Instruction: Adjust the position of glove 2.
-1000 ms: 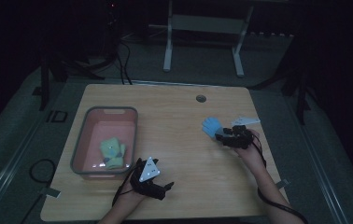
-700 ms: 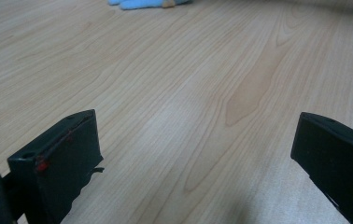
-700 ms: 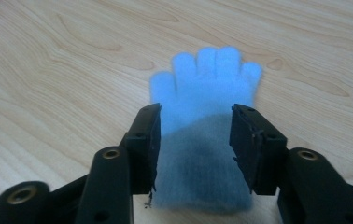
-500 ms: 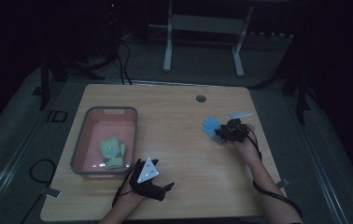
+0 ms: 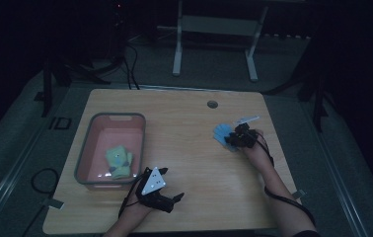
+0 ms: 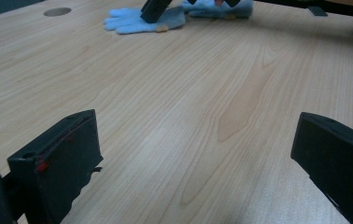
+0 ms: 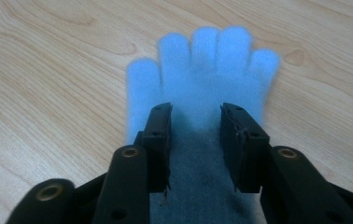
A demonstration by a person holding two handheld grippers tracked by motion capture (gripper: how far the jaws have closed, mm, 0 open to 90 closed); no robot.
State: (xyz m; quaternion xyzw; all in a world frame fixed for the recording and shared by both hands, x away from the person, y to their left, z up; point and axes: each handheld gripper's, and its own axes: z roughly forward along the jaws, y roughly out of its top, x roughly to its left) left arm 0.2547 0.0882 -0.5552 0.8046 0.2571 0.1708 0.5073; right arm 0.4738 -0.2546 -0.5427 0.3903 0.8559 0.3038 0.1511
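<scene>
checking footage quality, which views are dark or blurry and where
High view: dim overall, floor nearly black, table and bin readable. Right gripper view: bright, the blue glove soft and out of focus, right gripper sharper. Left gripper view: well lit, wood grain crisp, left gripper slightly blurred.

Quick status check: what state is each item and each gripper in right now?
Blue glove: flat on the table, fingers spread, palm between the right jaws.
Right gripper: down on the glove, jaws just been closing, not yet pinching it.
Left gripper: jaws wide open, nothing between them.
Pink bin: upright, open-topped.
Green glove: lying inside the bin.
</scene>
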